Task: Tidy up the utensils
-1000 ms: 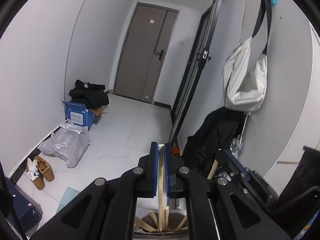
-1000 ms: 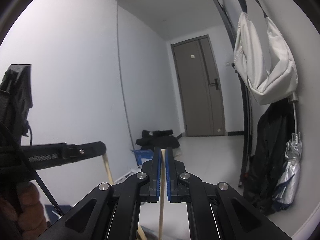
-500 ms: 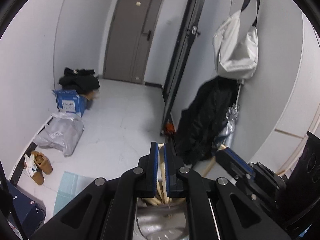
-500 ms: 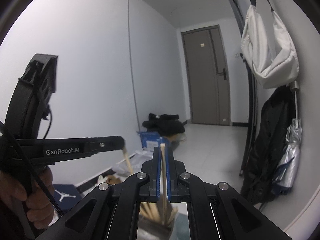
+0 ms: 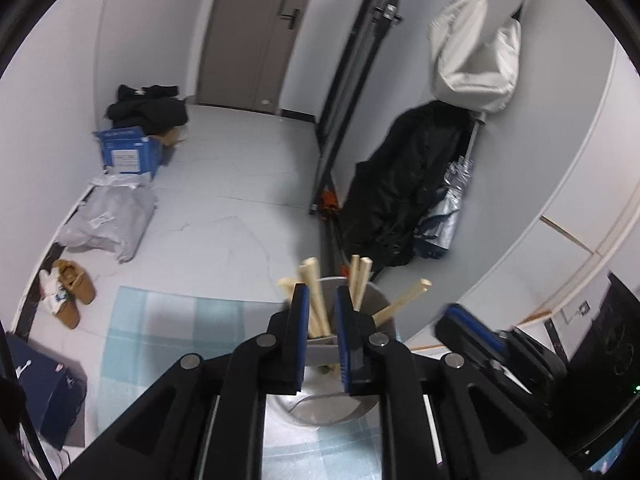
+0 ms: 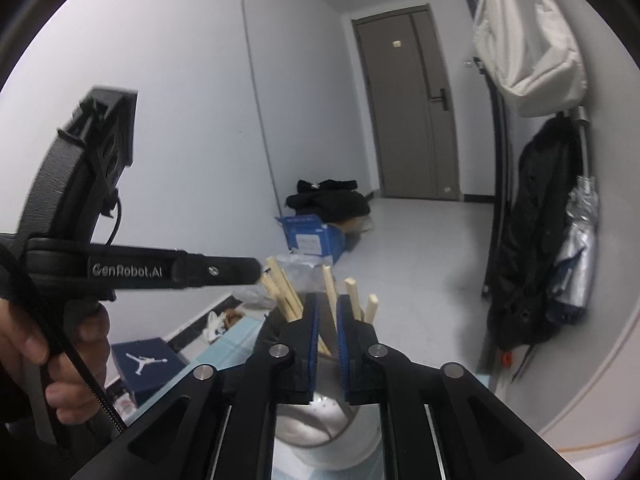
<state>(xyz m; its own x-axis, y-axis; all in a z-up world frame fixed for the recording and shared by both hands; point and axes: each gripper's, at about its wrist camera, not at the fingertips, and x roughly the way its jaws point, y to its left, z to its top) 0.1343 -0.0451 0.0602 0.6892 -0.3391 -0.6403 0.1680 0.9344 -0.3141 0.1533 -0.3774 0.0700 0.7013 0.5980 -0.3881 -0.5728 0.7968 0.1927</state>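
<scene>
A round metal utensil holder (image 5: 380, 304) stands on a light blue checked cloth (image 5: 168, 320); several wooden chopsticks (image 5: 316, 296) stand in it. My left gripper (image 5: 320, 300) is open just above the holder, its pads apart and empty. The right gripper's blue tip (image 5: 472, 328) shows at the right. In the right wrist view the holder (image 6: 320, 432) sits below my open right gripper (image 6: 326, 308), with chopsticks (image 6: 284, 288) leaning out of it. The left gripper (image 6: 224, 270) reaches in from the left, held by a hand.
Floor beyond holds a blue box (image 5: 128, 152), a grey bag (image 5: 112, 220), brown shoes (image 5: 72, 292) and a dark shoebox (image 6: 144, 364). A black coat (image 5: 404, 184), a folded umbrella (image 6: 580, 248) and a white bag (image 5: 476, 48) hang on the right wall.
Both grippers have opened and let go of the chopsticks they held, which now stand in the holder. Both views have tipped down toward the holder.
</scene>
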